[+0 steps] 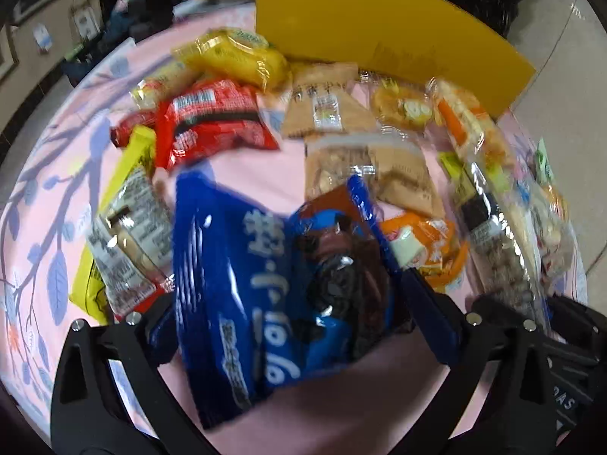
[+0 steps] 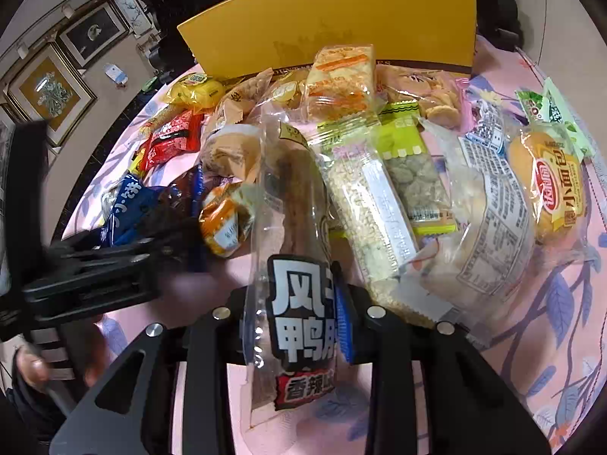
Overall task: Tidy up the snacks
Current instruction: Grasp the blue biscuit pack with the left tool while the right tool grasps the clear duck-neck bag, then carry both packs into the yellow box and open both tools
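Many snack packets lie on a pink flowered tablecloth (image 1: pixel 265 174). My left gripper (image 1: pixel 296 303) is shut on a blue cookie packet (image 1: pixel 265 265), held just above the cloth. That gripper and packet also show in the right wrist view (image 2: pixel 125 212). My right gripper (image 2: pixel 299 318) is shut on a clear duck-meat packet (image 2: pixel 292 235) with black-and-white lettering, which stands up between the fingers. A yellow box (image 2: pixel 334 19) stands behind the pile and also shows in the left wrist view (image 1: pixel 379 26).
In the left wrist view lie a red packet (image 1: pixel 216 121), yellow packets (image 1: pixel 235 57) and tan packets (image 1: pixel 326 113). In the right wrist view lie a rice bar (image 2: pixel 371 208), a green-edged bar (image 2: pixel 413 174) and a small cake (image 2: pixel 550 185). Framed pictures (image 2: pixel 49 91) hang on the left wall.
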